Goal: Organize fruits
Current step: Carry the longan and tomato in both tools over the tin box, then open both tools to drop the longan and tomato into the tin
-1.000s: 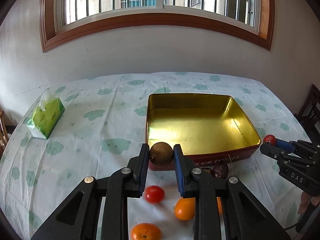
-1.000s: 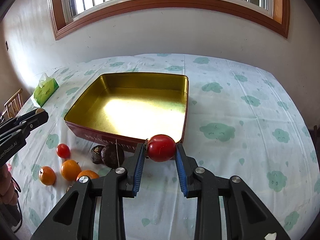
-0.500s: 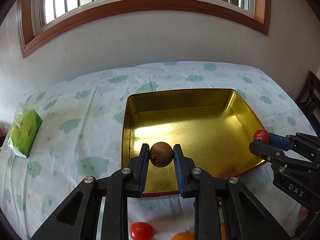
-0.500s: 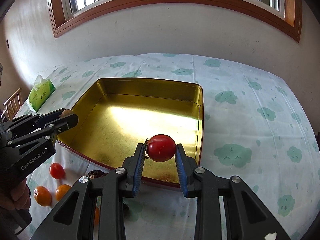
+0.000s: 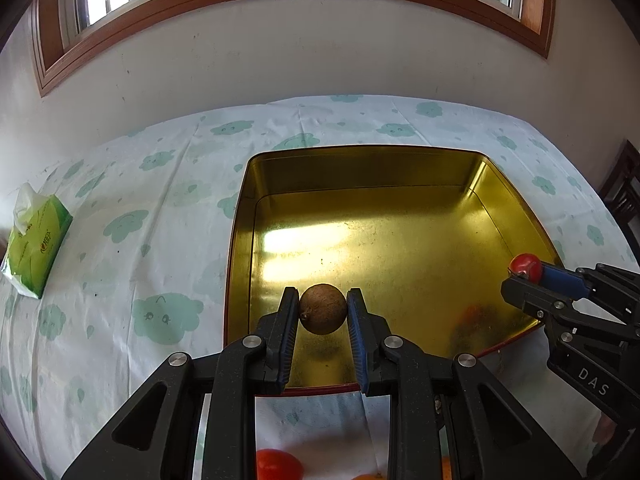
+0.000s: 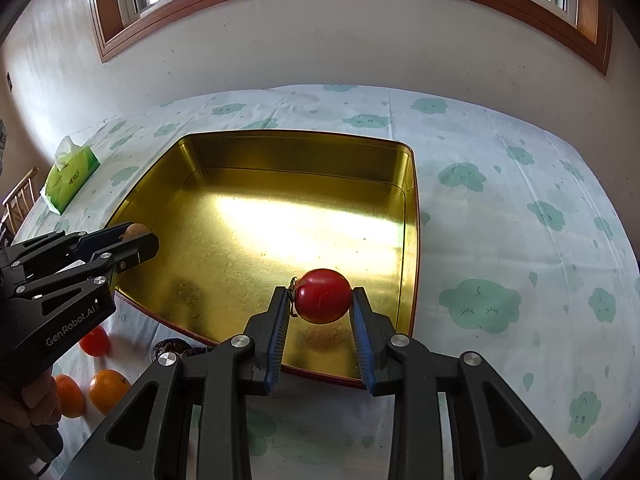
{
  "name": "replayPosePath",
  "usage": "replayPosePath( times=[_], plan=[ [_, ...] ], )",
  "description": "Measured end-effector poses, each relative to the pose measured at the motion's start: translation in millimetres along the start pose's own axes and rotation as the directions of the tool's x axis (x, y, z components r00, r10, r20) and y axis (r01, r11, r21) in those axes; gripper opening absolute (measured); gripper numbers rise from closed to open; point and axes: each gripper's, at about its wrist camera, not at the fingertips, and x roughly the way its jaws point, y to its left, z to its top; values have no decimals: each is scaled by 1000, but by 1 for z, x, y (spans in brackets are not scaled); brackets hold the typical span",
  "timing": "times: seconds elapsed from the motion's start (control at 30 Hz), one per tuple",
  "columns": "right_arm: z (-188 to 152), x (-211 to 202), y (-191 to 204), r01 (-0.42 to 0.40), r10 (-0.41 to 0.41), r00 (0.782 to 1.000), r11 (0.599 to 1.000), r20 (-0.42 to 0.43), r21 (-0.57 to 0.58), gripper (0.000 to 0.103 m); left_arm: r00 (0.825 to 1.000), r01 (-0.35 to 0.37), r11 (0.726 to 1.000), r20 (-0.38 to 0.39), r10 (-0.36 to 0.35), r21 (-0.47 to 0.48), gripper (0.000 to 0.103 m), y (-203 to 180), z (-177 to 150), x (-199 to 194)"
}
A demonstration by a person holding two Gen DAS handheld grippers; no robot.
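My left gripper [image 5: 323, 308] is shut on a round brown fruit [image 5: 323, 309] and holds it above the near left part of the gold tin tray [image 5: 360, 160]. My right gripper [image 6: 322, 298] is shut on a red tomato [image 6: 323, 295] above the tray's [image 6: 296, 136] near right part. The left gripper also shows in the right wrist view [image 6: 138, 240], the right gripper in the left wrist view [image 5: 524, 270]. On the cloth before the tray lie a red tomato [image 6: 95, 340], two oranges [image 6: 108, 390] and dark fruits [image 6: 170, 350].
A green tissue pack [image 5: 34, 240] lies at the table's far left, also in the right wrist view [image 6: 70, 174]. A white cloth with green cloud prints [image 6: 500, 200] covers the table. A wall stands behind, a dark chair [image 5: 624, 192] at the right.
Both grippers have moved forward from the table's near side to above the tray, each still holding its fruit. The loose fruits have dropped toward the bottom of the views.
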Motion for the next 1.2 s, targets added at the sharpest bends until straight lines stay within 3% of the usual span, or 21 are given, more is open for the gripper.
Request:
replayPosePath(
  times=[0.37,0.83,1.2],
  plan=[
    [-2,-1,-4,12,-12,1000,1000,9,-3,29,1000,21,1000,-18,-22,-21,25,5,-2,5],
    [-2,-4,-4,-3,3,1000,1000,10,6,32,999,-12,999,-31,11,-37,27,8,-1,5],
    [-20,-40,2,15,-14,998,1000,62,-21,34,999,-30,998,17,31,-53,29,7,-22,-40]
  ],
)
